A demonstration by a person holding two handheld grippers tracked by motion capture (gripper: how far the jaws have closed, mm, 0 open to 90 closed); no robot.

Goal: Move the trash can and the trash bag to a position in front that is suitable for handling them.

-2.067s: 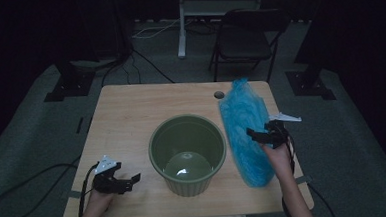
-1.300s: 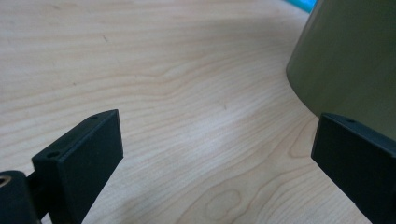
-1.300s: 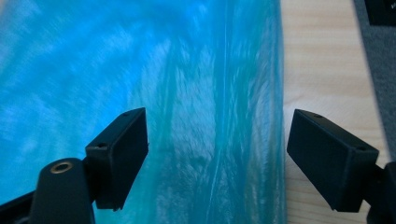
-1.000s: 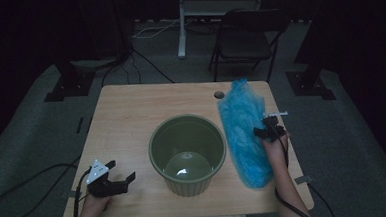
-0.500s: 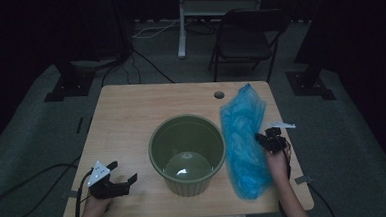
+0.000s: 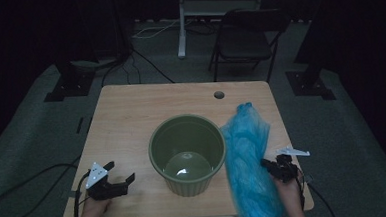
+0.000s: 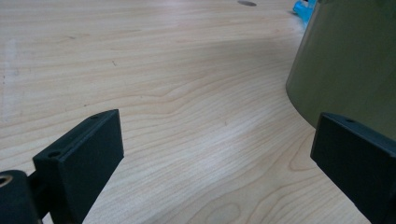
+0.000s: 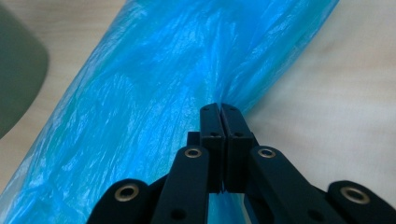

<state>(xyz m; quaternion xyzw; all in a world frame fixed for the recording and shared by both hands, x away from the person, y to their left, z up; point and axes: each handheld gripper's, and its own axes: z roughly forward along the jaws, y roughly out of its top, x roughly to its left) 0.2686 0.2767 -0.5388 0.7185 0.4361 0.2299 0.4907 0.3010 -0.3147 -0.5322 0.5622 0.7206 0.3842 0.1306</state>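
The blue plastic bag lies stretched along the right side of the desk, a long crinkled strip running from near the cable hole down to the near edge, where its lower end spills past the desk's rim. Its left flank lies right against the green pot, though whether the two actually touch is hard to call from the high view.

And there's the grip: the right gripper has its jaws pressed flat together, with a pinch of the bag's thin film caught between the tips; the plastic puckers into tight folds right at that spot. In the high view the right gripper sits at the bag's right edge, low on the desk, the person's hand behind it and the grey plate on top catching a little light.

Over on the other side, the left gripper rests near the front left corner of the desk, well apart from the bag. Its jaws stand wide open with nothing between them, just bare wood grain showing in the left gripper view, and the pot's olive wall rises close by its right jaw.

The pot stands upright in the middle of the desk. Beyond the desk, a dark folding chair stands on the grey floor.
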